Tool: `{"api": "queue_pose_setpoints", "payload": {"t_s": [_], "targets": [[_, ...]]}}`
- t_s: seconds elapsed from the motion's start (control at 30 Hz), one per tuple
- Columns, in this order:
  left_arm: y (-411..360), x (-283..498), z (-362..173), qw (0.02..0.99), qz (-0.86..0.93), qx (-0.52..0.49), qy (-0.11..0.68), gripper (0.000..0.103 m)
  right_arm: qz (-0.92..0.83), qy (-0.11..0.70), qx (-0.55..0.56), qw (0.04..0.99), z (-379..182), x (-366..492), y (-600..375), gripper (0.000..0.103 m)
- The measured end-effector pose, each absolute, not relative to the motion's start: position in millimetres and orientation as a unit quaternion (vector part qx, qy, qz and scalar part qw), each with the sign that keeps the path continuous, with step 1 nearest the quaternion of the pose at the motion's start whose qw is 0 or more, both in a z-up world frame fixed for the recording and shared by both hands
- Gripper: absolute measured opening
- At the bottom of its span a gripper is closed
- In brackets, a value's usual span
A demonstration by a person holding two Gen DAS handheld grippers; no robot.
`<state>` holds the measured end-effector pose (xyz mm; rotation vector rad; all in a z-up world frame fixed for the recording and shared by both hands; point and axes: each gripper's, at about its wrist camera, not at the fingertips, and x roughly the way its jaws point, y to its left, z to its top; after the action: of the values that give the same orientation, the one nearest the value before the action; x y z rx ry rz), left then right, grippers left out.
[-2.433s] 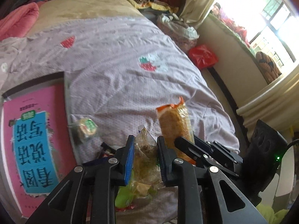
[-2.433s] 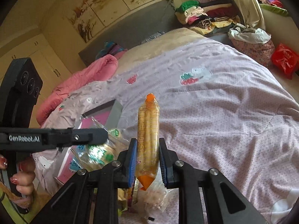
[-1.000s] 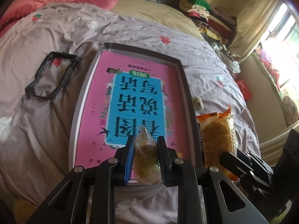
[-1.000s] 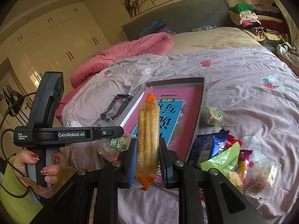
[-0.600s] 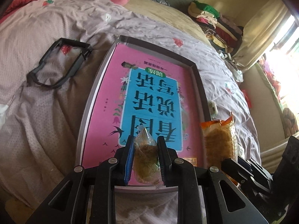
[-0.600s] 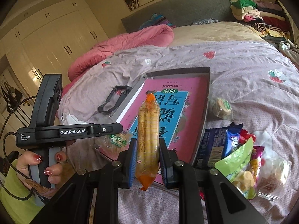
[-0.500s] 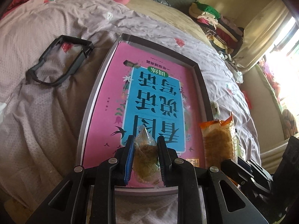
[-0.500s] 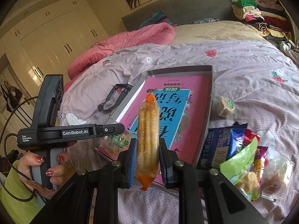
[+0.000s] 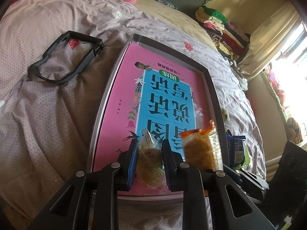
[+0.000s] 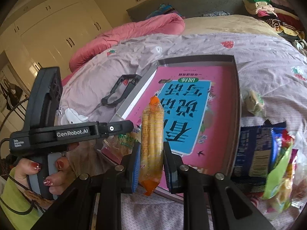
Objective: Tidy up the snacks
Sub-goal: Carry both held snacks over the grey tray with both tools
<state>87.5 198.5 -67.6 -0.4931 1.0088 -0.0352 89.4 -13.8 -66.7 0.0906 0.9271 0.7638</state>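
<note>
My left gripper (image 9: 149, 149) is shut on a small clear bag of brown snack (image 9: 150, 155), held low over the near end of a grey tray (image 9: 107, 88). The tray holds a pink and blue book (image 9: 165, 99). My right gripper (image 10: 149, 153) is shut on a long orange-ended pack of yellow sticks (image 10: 152, 132), upright over the tray's near left corner (image 10: 132, 99). In the left wrist view that orange pack (image 9: 199, 149) hangs just right of my left fingers. The right wrist view shows the left gripper (image 10: 122, 129) at the left, held by a hand (image 10: 38, 170).
A pile of snack packets (image 10: 268, 157) lies on the lilac bedspread right of the tray, a round green-labelled cake (image 10: 253, 101) beyond it. A black frame (image 9: 63, 59) lies on the bed left of the tray. Pink quilt and stacked clothes sit at the bed's far end.
Both grippers have sunk toward the tray's near end with their packs still clamped. The orange pack has drifted left, closer to the left gripper and over the tray.
</note>
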Motion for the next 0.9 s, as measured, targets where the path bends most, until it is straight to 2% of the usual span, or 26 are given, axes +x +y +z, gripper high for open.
{"api": "queue_pose_setpoints", "payload": {"t_s": [0.8, 0.9], "targets": [[205.9, 83.6, -73.9, 0.843, 0.005, -0.225, 0.488, 0.031, 0.335, 0.454, 0.026, 0.825, -82.1, 89.4, -18.4, 0.025], [204.9, 83.7, -73.6, 0.844, 0.006, -0.221, 0.488, 0.032, 0.326, 0.455, 0.019, 0.828, -82.9, 88.6, -20.0, 0.029]]}}
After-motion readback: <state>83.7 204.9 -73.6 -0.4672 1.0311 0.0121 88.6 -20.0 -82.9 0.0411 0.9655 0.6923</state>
